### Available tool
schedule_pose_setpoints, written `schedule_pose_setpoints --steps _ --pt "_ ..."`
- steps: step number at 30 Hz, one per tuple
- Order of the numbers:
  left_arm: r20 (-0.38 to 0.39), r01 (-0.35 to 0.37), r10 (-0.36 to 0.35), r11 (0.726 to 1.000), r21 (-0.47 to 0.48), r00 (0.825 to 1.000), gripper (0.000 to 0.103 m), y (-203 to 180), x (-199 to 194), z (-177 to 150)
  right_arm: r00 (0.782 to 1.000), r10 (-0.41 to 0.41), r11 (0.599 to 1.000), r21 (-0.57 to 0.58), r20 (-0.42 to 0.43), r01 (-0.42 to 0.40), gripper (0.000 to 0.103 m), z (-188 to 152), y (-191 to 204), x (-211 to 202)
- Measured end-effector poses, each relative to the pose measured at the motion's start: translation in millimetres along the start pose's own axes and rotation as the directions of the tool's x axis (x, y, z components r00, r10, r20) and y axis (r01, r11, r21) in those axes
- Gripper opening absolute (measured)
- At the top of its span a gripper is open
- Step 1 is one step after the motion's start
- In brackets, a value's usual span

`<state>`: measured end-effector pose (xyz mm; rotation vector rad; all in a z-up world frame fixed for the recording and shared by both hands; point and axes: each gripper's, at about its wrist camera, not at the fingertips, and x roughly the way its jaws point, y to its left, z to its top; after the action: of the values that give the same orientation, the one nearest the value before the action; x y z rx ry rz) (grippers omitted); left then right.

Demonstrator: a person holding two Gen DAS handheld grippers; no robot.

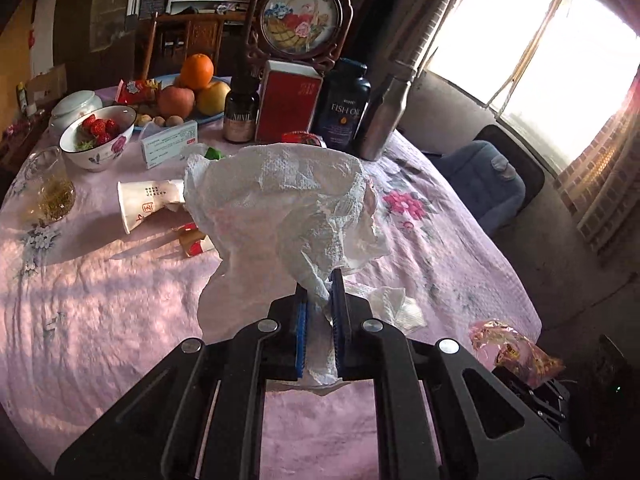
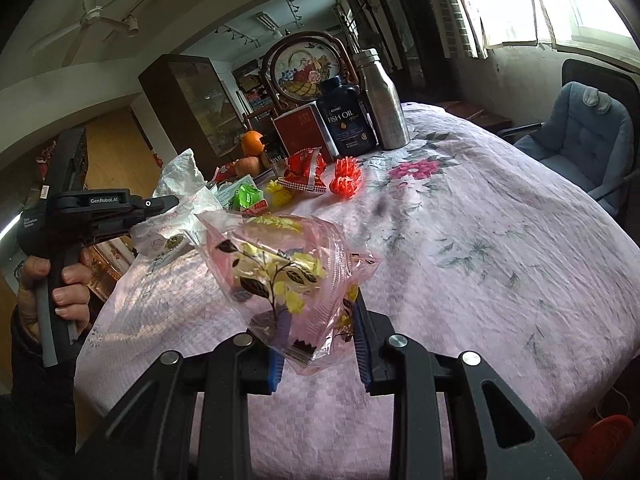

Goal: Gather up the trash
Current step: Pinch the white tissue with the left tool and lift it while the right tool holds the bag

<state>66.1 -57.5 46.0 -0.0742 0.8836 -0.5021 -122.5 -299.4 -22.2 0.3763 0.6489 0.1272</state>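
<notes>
Left wrist view: the left claw (image 1: pixel 320 312) is clamped on a crumpled white paper towel (image 1: pixel 288 208), which stands up off the pink flowered table (image 1: pixel 100 320). A second, smaller tissue scrap (image 1: pixel 394 306) lies on the cloth just right of the claw. Far left lie a tipped paper cup (image 1: pixel 150 204) and a red-and-white wrapper (image 1: pixel 194 240); both look like trash yet to be gathered. The bowl of strawberries (image 1: pixel 98 136), the fruit plate (image 1: pixel 192 88), the fish oil bottle (image 1: pixel 346 106) and the steel flask (image 1: pixel 380 120) are not trash. At the near right edge the pink bag (image 1: pixel 516 350) shows in part.

Right wrist view: the right claw (image 2: pixel 318 344) is closed on the lower edge of the pink bag (image 2: pixel 280 272), a thin flower-printed plastic bag; the other claw (image 2: pixel 160 204), held by a hand (image 2: pixel 60 284), carries the paper towel (image 2: pixel 180 196) just left of the bag. Red wrappers (image 2: pixel 306 172), a red mesh ball (image 2: pixel 346 178) and green and yellow scraps (image 2: pixel 260 196) lie on the far side.

Advice for this step: bring the towel over the bag's mouth, keep the bag steady, and release only once the towel is well inside, since loose paper may catch on the rim.

Unclear: where the bag's mouth lies and whether it is open; the towel hides part of the far table
</notes>
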Motion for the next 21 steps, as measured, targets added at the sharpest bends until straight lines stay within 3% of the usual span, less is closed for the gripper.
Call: schedule_pose_setpoints --steps 4,7,10,13,15,18,21 --pt "-0.107 -0.033 0.033 0.999 0.005 0.994 0.012 6.4 35.8 -17.4 1.0 -0.016 1.0 -0.013 -0.015 0.016 0.029 -4.6 1.2 3.6" --pt "-0.199 -0.063 0.061 0.998 -0.002 0.978 0.012 15.0 66.5 -35.8 0.999 -0.023 0.999 -0.029 -0.032 0.022 0.029 -7.9 3.4 6.8" --pt "-0.231 -0.07 0.063 0.997 -0.021 0.971 0.017 22.5 76.5 -44.4 0.999 -0.025 0.999 -0.041 -0.036 0.024 0.029 -10.0 6.0 7.4" --pt "-0.246 -0.057 0.048 0.998 -0.031 0.968 0.048 28.0 73.4 -43.7 0.999 -0.023 0.999 -0.044 -0.037 0.021 0.029 -9.3 6.7 9.6" --pt "-0.208 -0.052 0.042 0.998 -0.039 0.977 0.068 30.5 59.1 -39.3 0.999 -0.019 0.999 -0.046 -0.04 0.018 0.029 -9.7 8.3 11.3" --pt "-0.149 -0.062 0.057 0.998 -0.031 0.987 0.076 34.3 38.6 -31.7 0.999 -0.013 0.999 -0.049 -0.047 0.011 0.029 -10.4 10.9 15.0" --pt "-0.124 -0.085 0.078 0.995 -0.046 0.989 0.076 44.4 27.4 -25.0 0.999 -0.005 0.998 -0.055 -0.052 0.002 0.029 -11.2 14.2 17.6"
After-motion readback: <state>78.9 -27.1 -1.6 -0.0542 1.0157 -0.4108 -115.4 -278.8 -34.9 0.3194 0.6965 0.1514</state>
